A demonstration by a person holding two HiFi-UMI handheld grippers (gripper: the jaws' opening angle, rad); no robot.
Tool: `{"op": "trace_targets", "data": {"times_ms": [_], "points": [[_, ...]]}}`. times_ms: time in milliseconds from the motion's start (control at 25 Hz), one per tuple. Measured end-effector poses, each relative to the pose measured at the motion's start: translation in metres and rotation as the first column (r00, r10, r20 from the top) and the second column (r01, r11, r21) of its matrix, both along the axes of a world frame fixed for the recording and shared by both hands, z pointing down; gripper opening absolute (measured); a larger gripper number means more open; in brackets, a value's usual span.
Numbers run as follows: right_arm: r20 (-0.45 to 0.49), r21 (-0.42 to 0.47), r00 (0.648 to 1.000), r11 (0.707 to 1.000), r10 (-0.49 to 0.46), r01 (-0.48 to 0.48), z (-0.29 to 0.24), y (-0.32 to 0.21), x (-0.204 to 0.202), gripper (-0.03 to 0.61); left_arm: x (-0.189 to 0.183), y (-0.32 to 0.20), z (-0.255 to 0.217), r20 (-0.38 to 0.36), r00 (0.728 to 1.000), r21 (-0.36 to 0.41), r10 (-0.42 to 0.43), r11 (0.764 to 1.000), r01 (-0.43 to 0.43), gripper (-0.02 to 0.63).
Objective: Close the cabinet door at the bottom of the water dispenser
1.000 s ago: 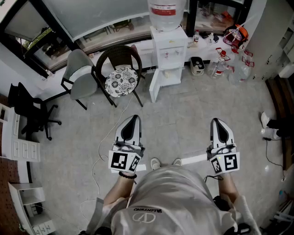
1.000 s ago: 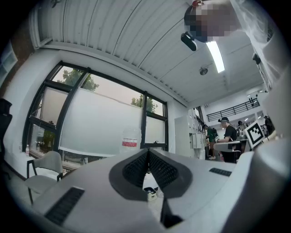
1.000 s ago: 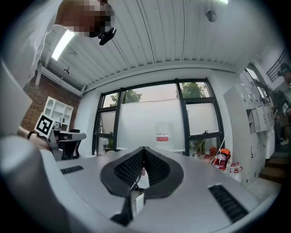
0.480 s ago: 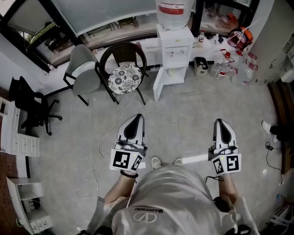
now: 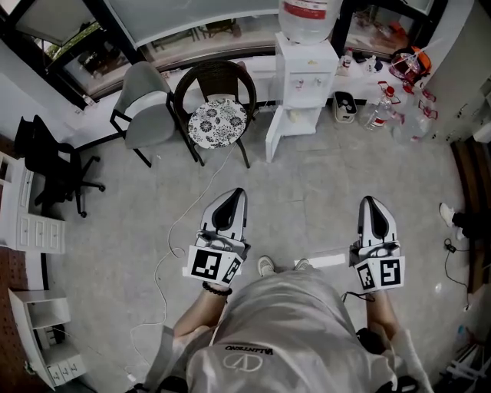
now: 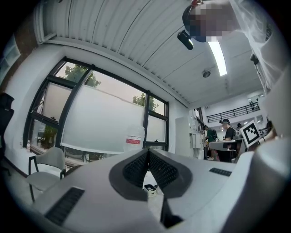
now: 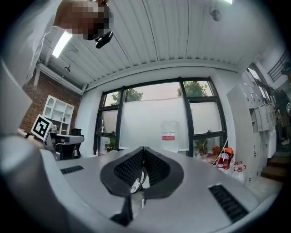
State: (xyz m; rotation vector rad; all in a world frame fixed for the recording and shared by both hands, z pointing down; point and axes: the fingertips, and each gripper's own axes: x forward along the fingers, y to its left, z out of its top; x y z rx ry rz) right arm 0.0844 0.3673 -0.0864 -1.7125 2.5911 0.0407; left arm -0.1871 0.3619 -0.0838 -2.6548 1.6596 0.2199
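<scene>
The white water dispenser (image 5: 308,77) with its bottle (image 5: 308,15) stands by the far window wall. Its bottom cabinet door (image 5: 274,138) hangs open, swung out to the left. Both grippers are held level in front of the person's body, well short of the dispenser. My left gripper (image 5: 233,193) is shut and empty; my right gripper (image 5: 370,200) is shut and empty too. In the left gripper view the left gripper (image 6: 148,153) has its jaws together below the bottle (image 6: 134,141). The right gripper (image 7: 144,149) likewise has its jaws together below the bottle (image 7: 169,134).
A dark wicker chair with a floral cushion (image 5: 218,121) and a grey chair (image 5: 147,109) stand left of the dispenser. Plastic bottles (image 5: 383,111) lie to its right. A black office chair (image 5: 47,170), white shelves (image 5: 31,230) and a white floor cable (image 5: 164,261) are at left.
Both grippers have shifted slightly and stay shut. In the head view the dispenser and chairs now sit further right and higher in the picture.
</scene>
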Motion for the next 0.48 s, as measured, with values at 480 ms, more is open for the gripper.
{"op": "trace_targets", "data": {"times_ms": [480], "points": [[-0.003,-0.005,1.000,1.000,-0.012,0.012,0.005,0.001,-0.031,0.017,-0.021,0.004,0.015,0.002,1.000,-0.034,0.029,0.999,-0.029,0.008]]}}
